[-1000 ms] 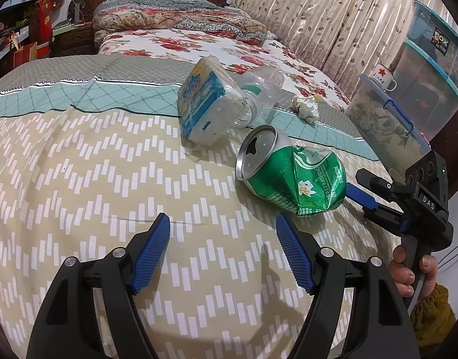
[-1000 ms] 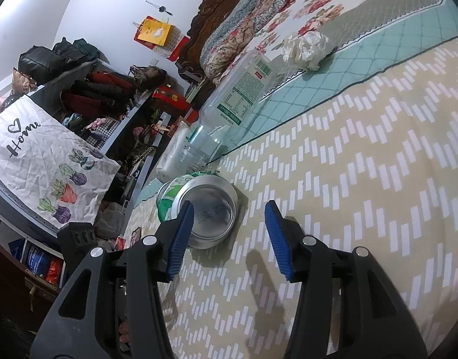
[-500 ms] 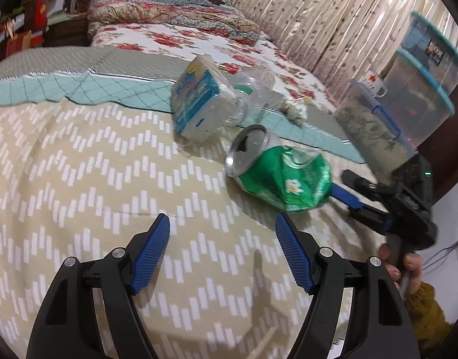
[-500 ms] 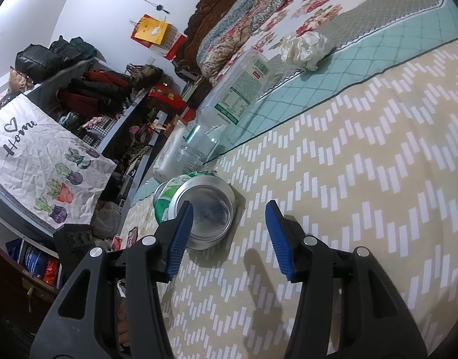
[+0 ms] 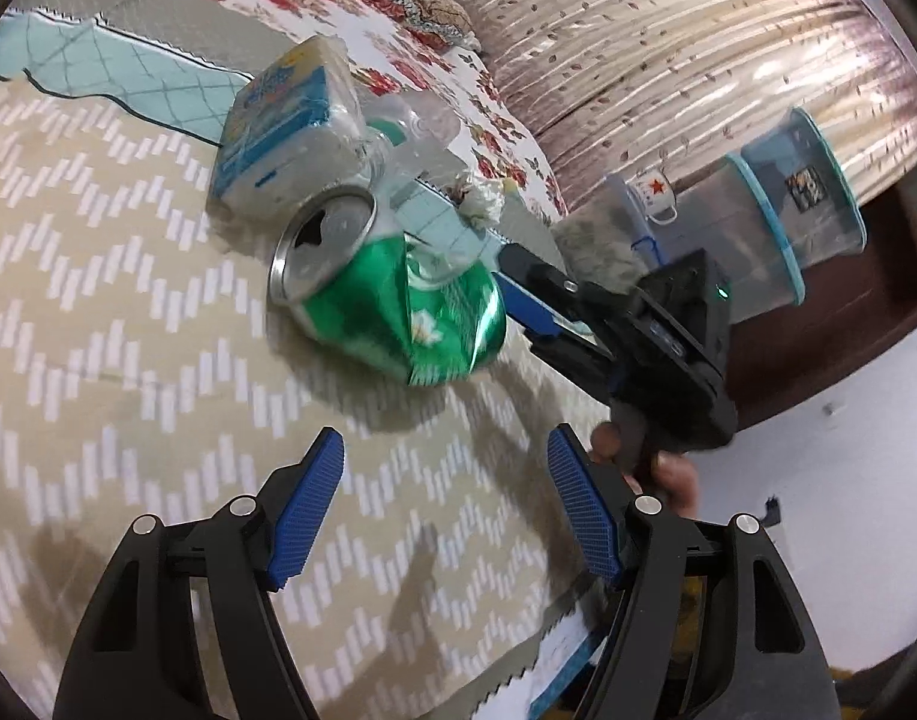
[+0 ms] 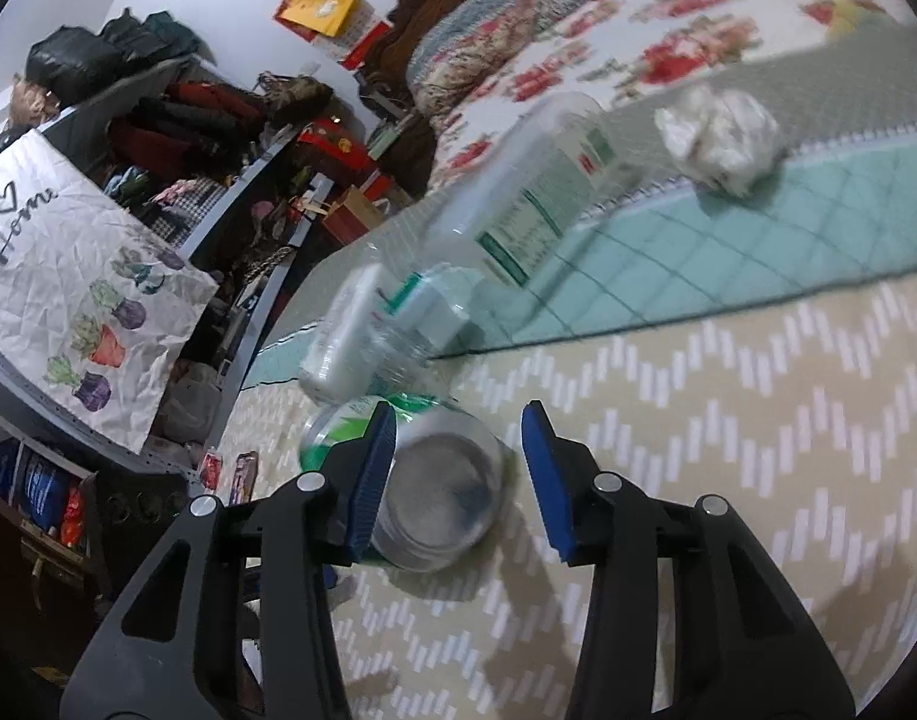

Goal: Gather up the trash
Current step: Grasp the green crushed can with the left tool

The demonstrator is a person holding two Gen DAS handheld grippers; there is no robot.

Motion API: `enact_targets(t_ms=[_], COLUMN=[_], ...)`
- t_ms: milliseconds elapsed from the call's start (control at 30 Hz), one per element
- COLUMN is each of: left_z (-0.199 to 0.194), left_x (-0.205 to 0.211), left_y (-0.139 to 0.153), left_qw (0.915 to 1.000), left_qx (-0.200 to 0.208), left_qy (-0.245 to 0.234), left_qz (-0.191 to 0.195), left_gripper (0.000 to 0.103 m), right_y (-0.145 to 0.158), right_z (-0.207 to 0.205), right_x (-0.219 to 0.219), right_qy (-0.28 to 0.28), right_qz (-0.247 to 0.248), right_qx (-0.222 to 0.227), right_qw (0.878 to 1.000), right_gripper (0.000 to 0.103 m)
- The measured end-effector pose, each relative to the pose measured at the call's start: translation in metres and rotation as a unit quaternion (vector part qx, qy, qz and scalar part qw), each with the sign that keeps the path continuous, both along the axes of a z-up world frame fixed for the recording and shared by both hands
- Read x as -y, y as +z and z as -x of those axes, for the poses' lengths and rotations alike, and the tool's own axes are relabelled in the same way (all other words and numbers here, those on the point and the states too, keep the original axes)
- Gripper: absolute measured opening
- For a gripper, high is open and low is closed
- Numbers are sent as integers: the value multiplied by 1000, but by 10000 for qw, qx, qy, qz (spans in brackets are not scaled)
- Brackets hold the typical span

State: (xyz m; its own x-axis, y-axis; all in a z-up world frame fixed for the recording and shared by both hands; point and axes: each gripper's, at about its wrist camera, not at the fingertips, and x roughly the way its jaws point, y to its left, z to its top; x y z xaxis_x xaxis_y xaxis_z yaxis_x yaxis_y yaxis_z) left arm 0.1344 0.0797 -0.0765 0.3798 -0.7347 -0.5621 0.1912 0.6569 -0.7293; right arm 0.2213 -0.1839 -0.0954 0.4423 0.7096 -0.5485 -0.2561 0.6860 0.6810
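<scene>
Green can (image 5: 392,312) lies on its side on the bed (image 5: 128,360), crushed, just in front of the tissue pack (image 5: 290,132) and clear bottle (image 6: 536,192). It's light, thin metal, already dented, slick skin: it will roll or squirt out, so take it across the body, not the rims.

Your right gripper (image 6: 458,468) has just been closing; its fingers sit around the can's base end, left one looks touching, right one apart, so not gripped yet, though blur makes contact hard to call.

Your left gripper (image 5: 446,510) hangs wide open and empty, short of the can.

Left view alone shows the can's open top and your hand (image 5: 668,468); right view alone shows the paper wad (image 6: 722,138) clearly beyond the can.
</scene>
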Motion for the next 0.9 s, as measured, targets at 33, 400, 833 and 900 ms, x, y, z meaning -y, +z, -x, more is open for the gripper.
enact_targets(t_ms=[33,400,833,900], left_z=[-3,-30,-37,-38], left_x=[1,-2,-3,-5], left_y=[-1,-9,-21,-23], left_qw=[10000,9988,9994,9991], left_qx=[-35,-235,-132,-141], left_qy=[15,418,276,295], left_qz=[61,132,161,287], left_gripper=[66,60,24,23], right_y=[5,-4,21,25], right_z=[-1,-14,-18,-41], right_x=[2,-23,53,69], right_qy=[-7,495,-636,-1085], right_qz=[5,55,743,1140], right_qx=[81,-305,383,444], right_qw=[10000,9983,9945,9865], right_gripper=[46,39,63,68])
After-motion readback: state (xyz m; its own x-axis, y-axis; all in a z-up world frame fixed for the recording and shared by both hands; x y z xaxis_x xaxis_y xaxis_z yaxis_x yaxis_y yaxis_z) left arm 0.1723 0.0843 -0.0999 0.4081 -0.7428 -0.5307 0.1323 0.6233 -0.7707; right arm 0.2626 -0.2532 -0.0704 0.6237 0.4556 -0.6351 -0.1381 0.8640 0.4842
